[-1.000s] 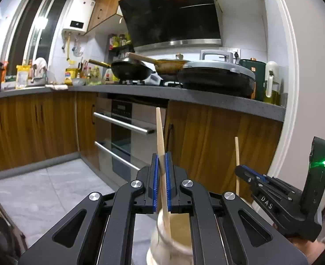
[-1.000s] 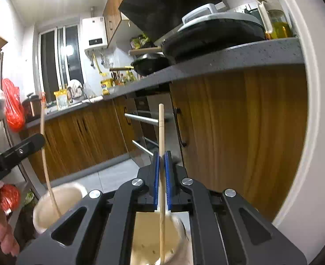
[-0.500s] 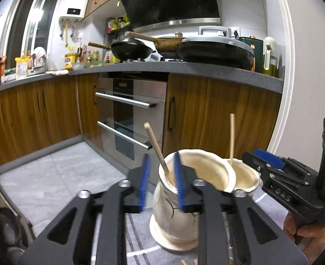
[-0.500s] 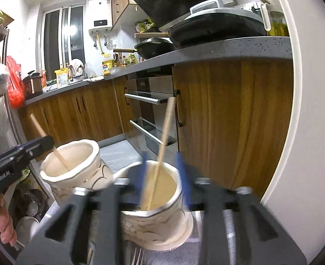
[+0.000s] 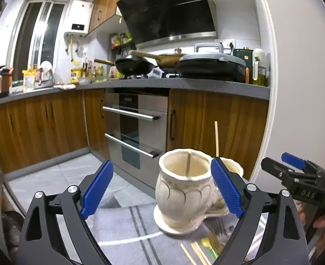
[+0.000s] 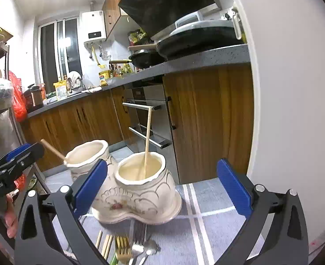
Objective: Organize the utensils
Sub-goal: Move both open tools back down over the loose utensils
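Left wrist view shows our left gripper (image 5: 162, 190) spread wide and empty, its blue pads either side of the near cup of a cream double holder (image 5: 184, 194) at centre frame. One chopstick (image 5: 188, 163) leans inside that cup. Right wrist view shows our right gripper (image 6: 162, 190) equally spread, empty, framing the holder's other cup, where a second chopstick (image 6: 147, 141) stands. Forks (image 6: 131, 245) and loose chopsticks (image 6: 106, 246) lie on the grey striped mat (image 6: 206, 231) along the bottom edge.
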Demonstrator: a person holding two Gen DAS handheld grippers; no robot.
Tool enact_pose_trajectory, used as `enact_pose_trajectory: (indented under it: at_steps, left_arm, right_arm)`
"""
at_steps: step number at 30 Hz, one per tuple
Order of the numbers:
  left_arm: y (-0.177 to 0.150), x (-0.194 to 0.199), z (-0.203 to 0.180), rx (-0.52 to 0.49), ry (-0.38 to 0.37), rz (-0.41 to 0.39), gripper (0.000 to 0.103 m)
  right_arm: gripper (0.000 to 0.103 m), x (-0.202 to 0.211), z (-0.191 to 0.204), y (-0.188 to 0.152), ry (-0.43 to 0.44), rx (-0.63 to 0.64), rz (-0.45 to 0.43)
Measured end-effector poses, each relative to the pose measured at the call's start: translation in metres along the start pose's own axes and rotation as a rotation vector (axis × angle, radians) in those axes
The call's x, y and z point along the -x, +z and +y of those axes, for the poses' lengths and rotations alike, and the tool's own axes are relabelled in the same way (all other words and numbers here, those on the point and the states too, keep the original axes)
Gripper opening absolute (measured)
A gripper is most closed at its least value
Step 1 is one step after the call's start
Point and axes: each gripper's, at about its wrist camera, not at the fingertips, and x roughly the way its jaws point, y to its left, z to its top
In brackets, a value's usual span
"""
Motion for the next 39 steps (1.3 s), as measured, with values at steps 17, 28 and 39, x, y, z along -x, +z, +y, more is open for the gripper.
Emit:
enact_pose_trajectory:
  at_steps: [17,28,39]
  left_arm:
    - [-0.047,0.037,0.011,0.045,0.007,0.109,0.095]
    - [-0.099,0.007,0.02,0.071,0.018,0.339,0.095]
    - [-0.117,-0.009,-0.001,0.028,-0.03,0.493,0.093]
  right_arm:
    - [0.098,0.029,-0.002,-0.044,-0.071,0.099,0.078]
    - [0.098,0.011,-0.019,-0.068,-0.001,0.034,0.231]
    - [0.097,0.015,0.004,-0.082,0.029,0.167,0.327]
